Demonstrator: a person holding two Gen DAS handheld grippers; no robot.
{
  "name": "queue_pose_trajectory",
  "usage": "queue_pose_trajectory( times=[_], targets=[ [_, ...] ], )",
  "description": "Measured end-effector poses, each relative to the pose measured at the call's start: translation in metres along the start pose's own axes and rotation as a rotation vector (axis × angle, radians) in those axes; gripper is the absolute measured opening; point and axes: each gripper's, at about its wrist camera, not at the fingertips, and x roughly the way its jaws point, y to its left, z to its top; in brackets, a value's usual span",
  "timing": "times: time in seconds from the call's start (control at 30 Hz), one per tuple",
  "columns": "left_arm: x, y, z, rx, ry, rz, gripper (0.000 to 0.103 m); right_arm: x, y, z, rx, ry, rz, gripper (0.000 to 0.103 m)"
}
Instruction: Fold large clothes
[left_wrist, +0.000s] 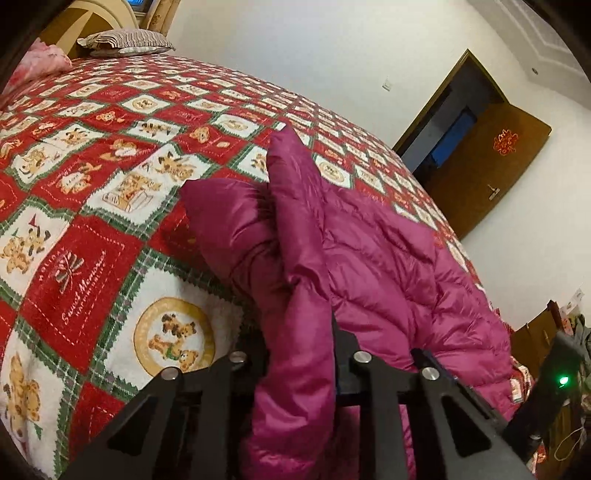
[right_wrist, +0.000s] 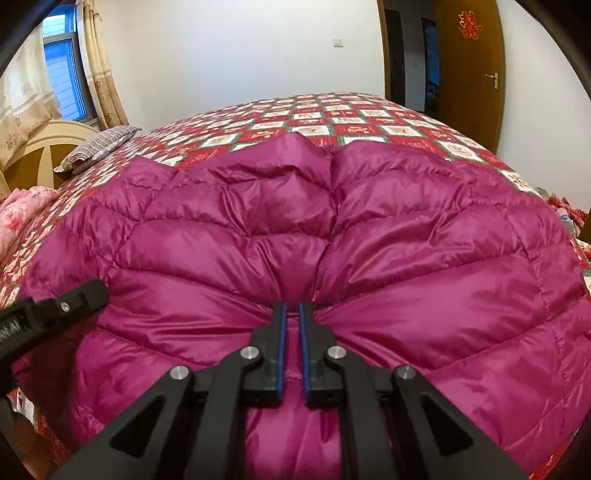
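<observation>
Plainly, the magenta down jacket (right_wrist: 332, 229) is a glossy, puffy thing, quilted in stitched bands that run across it and meet along a centre seam, each band catching the room light. It lies spread over the bed (left_wrist: 92, 206), whose cover is a patchwork of red and white squares printed with teddy bears and edged in green.

From the right wrist view, the right claw (right_wrist: 291, 314) has its two blue-lined jaws drawn nearly together on a pinch of the jacket's near edge; the fabric gathers into radiating creases just ahead of the tips and fans outward and away from them. Off to that claw's left, the black body of the other tool pokes in over the jacket's edge.

From the left wrist view, the left claw (left_wrist: 299, 350) has a thick fold of the jacket standing up between its jaws, pressed on both sides, so the tips themselves are hidden by the cloth. Ahead of it the fold rises to a peaked ridge, with a rounded padded lobe to the left and the quilted body sloping down to the right.

Beyond both claws, at the far end of the bed, a striped pillow (right_wrist: 99, 146) rests against the headboard (right_wrist: 40, 155), and a brown door (right_wrist: 469, 70) stands open.
</observation>
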Motion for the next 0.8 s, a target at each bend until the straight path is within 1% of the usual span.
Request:
queue_pose_trajectory(
  times=[0.13, 0.23, 0.37, 0.47, 0.8],
  targets=[
    [-0.012, -0.017, 0.006, 0.048, -0.037, -0.009, 0.017, 0.001, -0.002, 0.000, 0.011, 0.005, 0.010, 0.010],
    [-0.025, -0.035, 0.013, 0.086, -0.062, -0.047, 0.017, 0.000, -0.003, 0.000, 0.019, 0.008, 0.018, 0.010],
    [-0.036, -0.060, 0.019, 0.145, -0.079, -0.078, 0.016, 0.000, -0.007, 0.000, 0.036, 0.011, 0.039, 0.010],
    [-0.039, -0.078, 0.020, 0.190, -0.088, -0.087, 0.016, 0.002, -0.011, 0.001, 0.052, 0.014, 0.058, 0.010],
    [-0.042, -0.117, 0.018, 0.296, -0.096, -0.101, 0.015, 0.002, -0.021, 0.000, 0.104, 0.028, 0.119, 0.010]
  ],
)
